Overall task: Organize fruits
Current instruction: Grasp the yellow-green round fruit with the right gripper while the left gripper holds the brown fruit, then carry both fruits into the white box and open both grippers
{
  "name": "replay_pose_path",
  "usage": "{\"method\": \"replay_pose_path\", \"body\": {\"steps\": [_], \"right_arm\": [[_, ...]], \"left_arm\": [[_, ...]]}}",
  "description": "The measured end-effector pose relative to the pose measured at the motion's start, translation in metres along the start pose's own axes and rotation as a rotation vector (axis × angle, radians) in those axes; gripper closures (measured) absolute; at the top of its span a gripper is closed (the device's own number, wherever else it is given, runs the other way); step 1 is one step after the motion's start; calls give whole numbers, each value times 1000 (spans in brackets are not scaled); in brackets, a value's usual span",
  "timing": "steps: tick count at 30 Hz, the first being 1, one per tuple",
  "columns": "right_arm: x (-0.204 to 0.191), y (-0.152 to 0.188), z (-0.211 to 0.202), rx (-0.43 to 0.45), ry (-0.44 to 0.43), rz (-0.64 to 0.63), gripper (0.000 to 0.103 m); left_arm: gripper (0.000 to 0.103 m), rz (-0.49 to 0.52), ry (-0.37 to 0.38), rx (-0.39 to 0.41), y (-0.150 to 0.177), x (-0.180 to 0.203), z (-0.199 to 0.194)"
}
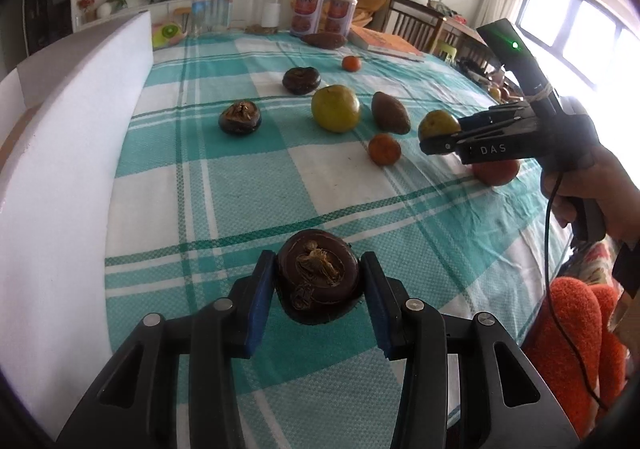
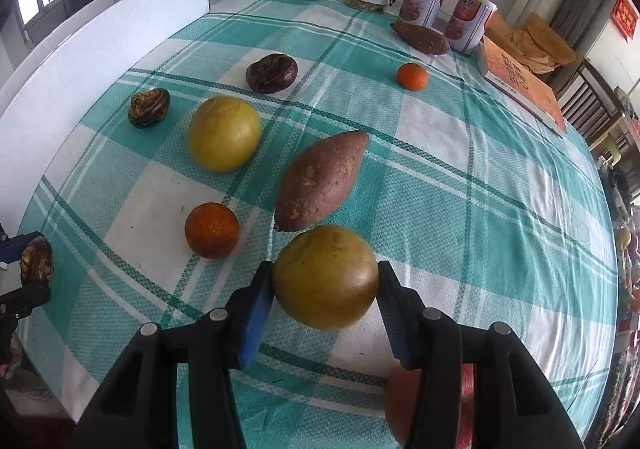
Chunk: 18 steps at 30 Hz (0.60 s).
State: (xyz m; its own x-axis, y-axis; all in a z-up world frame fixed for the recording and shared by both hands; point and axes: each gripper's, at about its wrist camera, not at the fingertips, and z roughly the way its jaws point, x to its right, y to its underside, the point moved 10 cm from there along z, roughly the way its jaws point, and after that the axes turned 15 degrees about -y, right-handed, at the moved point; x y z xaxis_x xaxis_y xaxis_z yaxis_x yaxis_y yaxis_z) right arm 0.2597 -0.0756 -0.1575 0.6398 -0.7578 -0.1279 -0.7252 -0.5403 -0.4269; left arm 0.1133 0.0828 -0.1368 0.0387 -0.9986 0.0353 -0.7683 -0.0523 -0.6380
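My counter (image 2: 460,185), under a teal plaid cloth, carries a sweet potato (image 2: 320,181), a yellow-green citrus (image 2: 224,133), an orange tangerine (image 2: 211,225) and two dark water chestnuts. My right hand-held gripper (image 2: 325,289) clamps a yellow-brown round fruit (image 2: 326,277) above the cloth, just beside the sweet potato. My left hand-held gripper (image 1: 319,285) pinches a dark water chestnut (image 1: 318,277) above the near edge.
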Motion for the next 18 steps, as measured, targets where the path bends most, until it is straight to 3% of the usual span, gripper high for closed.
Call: {"method": "replay_pose_path", "body": {"steps": [2, 4, 7, 9, 11, 14, 16, 18], "right_arm": [[-8, -3, -23, 64, -45, 64, 53], [-25, -7, -47, 139, -154, 159, 53], [-74, -16, -64, 239, -543, 394, 52], [-121, -24, -61, 224, -716, 438, 52], [-175, -36, -57, 195, -782, 387, 52], [-250, -58, -58, 178, -860, 291, 52], [-291, -73, -58, 184, -832, 179, 52], [-327, -83, -50, 173, -777, 68, 52]], "left_arm": [[59, -26, 37, 22, -9, -2, -21], [59, -53, 78, 45, -19, -7, -45], [59, -110, 116, 84, -35, -28, -83], [59, -148, 88, 124, -46, -55, -104], [58, -172, -11, 167, -54, -91, -120], [58, -172, -264, 211, -53, -153, -130], [58, -171, -438, 197, -43, -193, -124], [58, -194, -541, 161, -31, -227, -117]]}}
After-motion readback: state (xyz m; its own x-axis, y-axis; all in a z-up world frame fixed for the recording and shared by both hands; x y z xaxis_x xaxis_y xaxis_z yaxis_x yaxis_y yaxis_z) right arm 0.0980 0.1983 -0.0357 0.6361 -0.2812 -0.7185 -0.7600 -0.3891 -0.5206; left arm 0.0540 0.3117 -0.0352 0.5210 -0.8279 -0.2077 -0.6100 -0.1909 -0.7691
